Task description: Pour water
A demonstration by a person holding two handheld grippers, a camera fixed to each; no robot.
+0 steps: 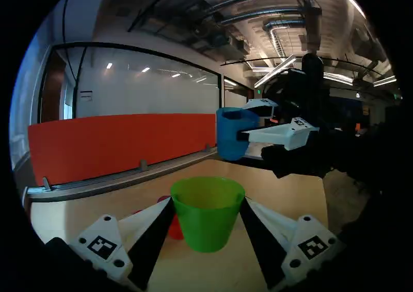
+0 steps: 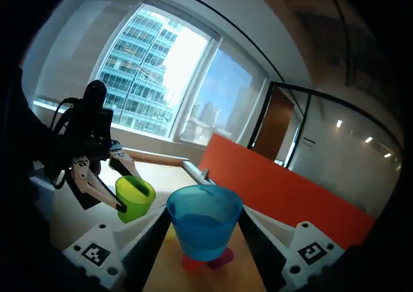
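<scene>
My left tool [image 1: 206, 204] is clamped on the green cup [image 1: 207, 212], one finger pressed to each side of it below the rim, and the cup sits upright right at the fingertips with its mouth open to me. My right tool [image 2: 205, 214] grips the blue cup [image 2: 204, 220] the same way, also upright. It seems to hold water [image 2: 202, 226], though the tinted wall makes the level hard to judge.

The nearest risk is in the grips. Both cups taper towards the base, and the fingers press on smooth sloping plastic. As I tip the blue cup it could slide or twist between the fingers and dump its load at once.

Next is aim. From the left tool, the blue cup hangs above and beyond the green one, a little to the right, clearly apart from it. If I tilt from there, the stream falls short of the green rim and lands on the desk [image 1: 289, 194] and on the red pieces [image 1: 175, 229] lying just behind the green cup.

The green cup is off the desk, so any wobble of my left hand moves the target. A fast tilt could also overshoot the far rim towards the orange partition [image 1: 118, 142].
</scene>
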